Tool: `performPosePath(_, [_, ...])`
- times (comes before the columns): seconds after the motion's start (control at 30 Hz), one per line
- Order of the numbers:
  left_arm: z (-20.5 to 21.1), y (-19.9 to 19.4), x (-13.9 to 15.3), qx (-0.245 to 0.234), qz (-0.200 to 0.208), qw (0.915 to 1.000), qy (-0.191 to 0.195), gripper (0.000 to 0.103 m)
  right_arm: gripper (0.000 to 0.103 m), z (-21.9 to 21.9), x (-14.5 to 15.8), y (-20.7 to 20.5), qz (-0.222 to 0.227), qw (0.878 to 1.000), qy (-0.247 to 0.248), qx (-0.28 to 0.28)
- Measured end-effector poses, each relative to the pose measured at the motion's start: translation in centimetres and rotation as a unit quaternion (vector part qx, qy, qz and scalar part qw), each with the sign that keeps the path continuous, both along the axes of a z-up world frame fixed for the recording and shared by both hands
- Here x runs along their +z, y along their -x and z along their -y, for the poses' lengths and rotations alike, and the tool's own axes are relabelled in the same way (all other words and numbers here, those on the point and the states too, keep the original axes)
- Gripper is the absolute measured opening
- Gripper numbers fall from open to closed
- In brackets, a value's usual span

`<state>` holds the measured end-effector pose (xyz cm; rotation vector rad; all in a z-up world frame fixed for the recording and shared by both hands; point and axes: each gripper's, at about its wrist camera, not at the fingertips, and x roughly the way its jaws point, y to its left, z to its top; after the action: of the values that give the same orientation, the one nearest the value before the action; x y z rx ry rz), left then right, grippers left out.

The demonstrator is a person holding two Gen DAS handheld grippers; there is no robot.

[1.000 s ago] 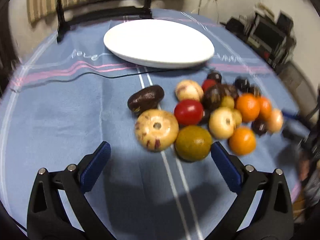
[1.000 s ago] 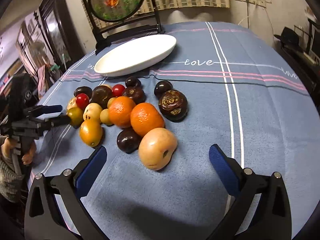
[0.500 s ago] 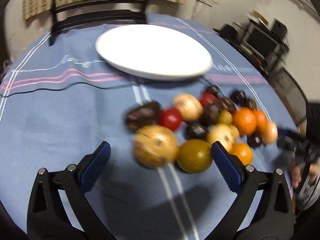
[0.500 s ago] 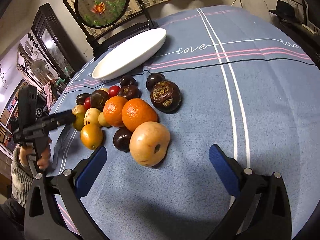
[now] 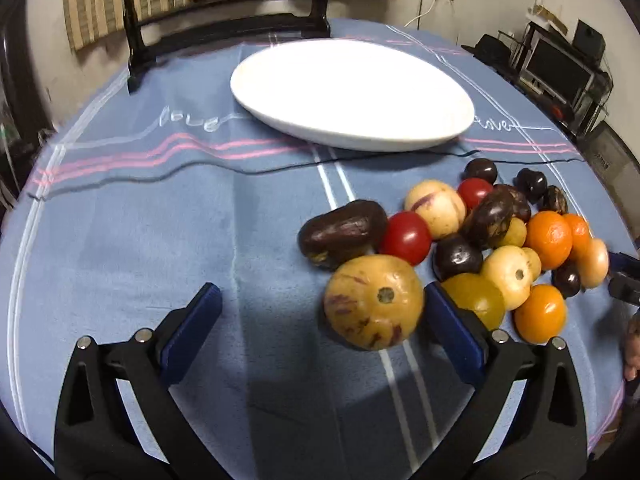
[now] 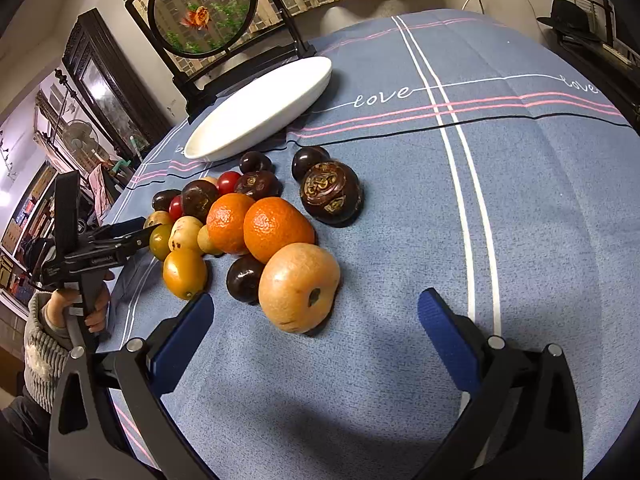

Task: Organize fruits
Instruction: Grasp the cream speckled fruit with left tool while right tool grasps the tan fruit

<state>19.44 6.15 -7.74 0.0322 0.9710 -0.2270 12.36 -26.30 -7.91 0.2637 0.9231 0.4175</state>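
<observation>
The left gripper (image 5: 316, 322), jaws spread wide, has slid leftward so the speckled yellow fruit (image 5: 374, 302) sits at lower centre, ready for transfer to the empty white plate (image 5: 352, 96).

A round table is covered by a blue tablecloth (image 5: 160, 240) with white double stripes, pink and black lines and the word "love" in white script. On the cloth lies an empty white oval ceramic plate (image 5: 352, 92), and behind the plate stands a black wooden stand holding a round fish picture (image 6: 202, 12). In front of the plate, to its right in the left wrist view, sits a tight cluster of fruits (image 5: 472, 248) (yellow speckled melons, red tomatoes, orange tangerines, dark purple ones), with a large dark brown patterned round fruit (image 6: 331, 192) just beside the cluster's edge.
</observation>
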Motion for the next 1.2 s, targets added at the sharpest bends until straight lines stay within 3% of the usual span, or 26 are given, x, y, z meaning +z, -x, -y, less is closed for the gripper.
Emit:
performPosePath(0.07, [-1.2, 0.2, -0.1, -0.015, -0.009, 0.9997, 0.015, 0.101, 0.102, 0.0, 0.0, 0.0, 0.000, 1.000, -0.001, 0.000])
performPosePath(0.17, [-2.7, 1.2, 0.4, 0.002, 0.009, 0.9998, 0.015, 0.101, 0.102, 0.0, 0.0, -0.1, 0.000, 1.000, -0.001, 0.000])
performPosePath(0.27, [-1.5, 2.1, 1.1, 0.014, 0.046, 0.9985, -0.026, 0.101, 0.102, -0.3, 0.1, -0.1, 0.001, 1.000, 0.010, 0.001])
performPosePath(0.4, [2.1, 1.6, 0.6, -0.020, 0.062, 0.9948, -0.079, 0.101, 0.102, -1.0, 0.2, 0.2, 0.004, 0.999, 0.029, 0.014])
performPosePath(0.5, [1.4, 1.4, 0.9, -0.017, 0.064, 0.9964, -0.052, 0.099, 0.102, -1.5, 0.4, 0.4, 0.012, 0.999, 0.035, 0.029])
performPosePath(0.53, [1.0, 1.2, 0.6, -0.018, 0.050, 0.9981, -0.032, 0.092, 0.098, -1.5, 0.4, 0.4, 0.012, 0.999, 0.035, 0.032])
performPosePath(0.57, [0.8, 1.3, 0.5, -0.019, 0.046, 0.9985, -0.022, 0.076, 0.091, -1.6, 0.4, 0.4, 0.011, 0.999, 0.036, 0.034])
performPosePath(0.67, [0.6, 1.2, 0.4, -0.033, 0.039, 0.9987, 0.004, 0.050, 0.081, -1.5, 0.3, 0.2, 0.007, 0.999, 0.035, 0.030])
performPosePath(0.8, [0.8, 1.1, 0.3, -0.041, 0.035, 0.9985, 0.009, 0.047, 0.074, -1.8, 0.4, 0.0, 0.013, 0.999, 0.038, 0.035])
performPosePath(1.03, [0.4, 1.4, 0.3, -0.045, 0.026, 0.9982, 0.030, 0.046, 0.042, -1.4, 0.1, -0.9, -0.002, 0.999, 0.021, 0.037])
performPosePath(1.2, [0.4, 2.0, 0.8, -0.043, 0.038, 0.9979, 0.030, 0.046, 0.041, -0.2, -0.1, -0.8, -0.012, 0.999, -0.007, 0.036])
